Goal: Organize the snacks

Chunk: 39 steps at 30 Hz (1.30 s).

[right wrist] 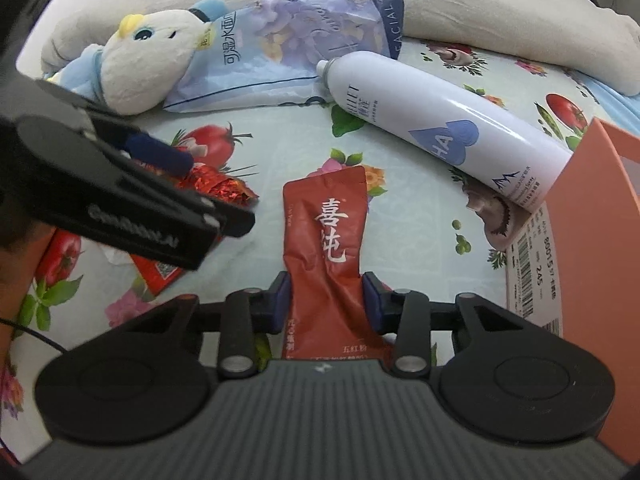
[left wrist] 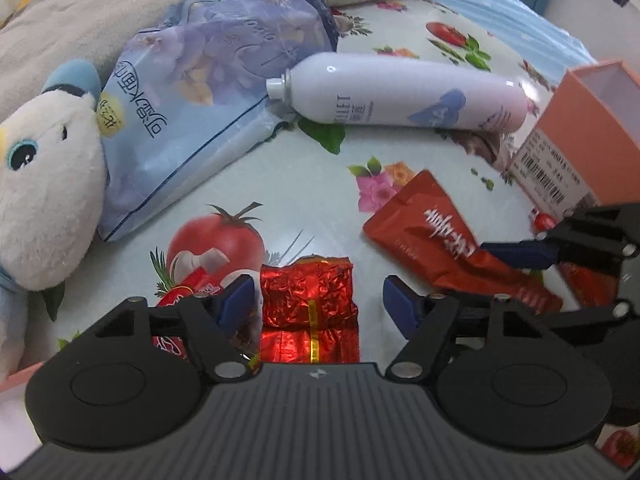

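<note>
A crinkled red foil packet (left wrist: pixel 310 300) lies on the flowered cloth between the open fingers of my left gripper (left wrist: pixel 318 298), untouched by the pads. It also shows in the right wrist view (right wrist: pixel 222 188) under the left gripper (right wrist: pixel 208 200). A dark red sachet with white characters (right wrist: pixel 328 240) sits between the fingers of my right gripper (right wrist: pixel 326 300), whose pads press its sides. The same sachet (left wrist: pixel 436 232) and the right gripper (left wrist: pixel 520 252) show at the right of the left wrist view. An orange box (right wrist: pixel 592 240) stands at the right.
A white spray bottle (left wrist: pixel 400 92) lies across the back, with a blue tissue pack (left wrist: pixel 200 100) and a white plush toy (left wrist: pixel 44 168) to its left. Other red packets (right wrist: pixel 160 272) lie near the left gripper. A beige blanket (right wrist: pixel 480 4) borders the back.
</note>
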Motion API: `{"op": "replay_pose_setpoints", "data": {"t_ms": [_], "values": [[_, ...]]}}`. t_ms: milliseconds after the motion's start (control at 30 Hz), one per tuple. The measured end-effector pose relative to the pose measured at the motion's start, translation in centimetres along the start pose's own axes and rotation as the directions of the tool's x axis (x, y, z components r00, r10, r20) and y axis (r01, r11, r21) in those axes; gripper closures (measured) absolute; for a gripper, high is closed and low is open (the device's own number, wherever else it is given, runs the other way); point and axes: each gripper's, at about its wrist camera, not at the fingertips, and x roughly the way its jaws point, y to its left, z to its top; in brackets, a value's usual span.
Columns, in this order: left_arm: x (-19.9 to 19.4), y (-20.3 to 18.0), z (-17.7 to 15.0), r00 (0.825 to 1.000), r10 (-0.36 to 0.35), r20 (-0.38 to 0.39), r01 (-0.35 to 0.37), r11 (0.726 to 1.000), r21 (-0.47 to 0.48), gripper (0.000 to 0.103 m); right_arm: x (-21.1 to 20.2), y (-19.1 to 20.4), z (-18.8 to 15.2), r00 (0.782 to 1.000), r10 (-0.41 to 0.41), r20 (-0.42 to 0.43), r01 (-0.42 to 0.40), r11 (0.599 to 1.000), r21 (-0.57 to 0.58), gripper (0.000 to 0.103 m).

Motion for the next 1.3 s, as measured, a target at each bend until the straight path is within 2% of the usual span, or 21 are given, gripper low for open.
{"op": "replay_pose_setpoints", "data": {"t_ms": [233, 300, 800, 933, 1033, 1300], "values": [[0.7, 0.1, -0.4, 0.999, 0.049, 0.01, -0.049, 0.999, -0.005, 0.036, -0.2, -0.2, -0.3, 1.0, -0.003, -0.003, 0.003, 1.0, 0.007, 0.062], [0.7, 0.2, -0.4, 0.998, 0.054, 0.017, -0.054, 0.998, -0.024, 0.044, -0.2, -0.2, -0.4, 1.0, -0.006, -0.003, 0.006, 1.0, 0.011, 0.062], [-3.0, -1.1, -1.0, 0.995, 0.083, 0.059, -0.075, 0.99, -0.121, 0.045, -3.3, 0.0, -0.8, 0.999, -0.014, 0.032, 0.013, 0.999, 0.033, 0.062], [-4.8, -1.6, -1.9, 0.994, 0.091, 0.063, -0.08, 0.985, -0.155, 0.045, -4.8, -0.1, -1.3, 0.999, -0.017, 0.049, 0.015, 0.999, 0.044, 0.062], [-5.9, -2.0, -2.9, 0.995, 0.072, 0.066, -0.057, 0.976, -0.208, 0.045, -6.1, -0.1, -1.8, 0.998, -0.02, 0.061, 0.017, 0.998, 0.053, 0.062], [-9.2, -3.3, -5.8, 0.99, 0.106, 0.093, -0.075, 0.956, -0.282, 0.045, -9.5, 0.4, -3.5, 0.995, -0.031, 0.094, 0.028, 0.999, 0.032, 0.062]]}}
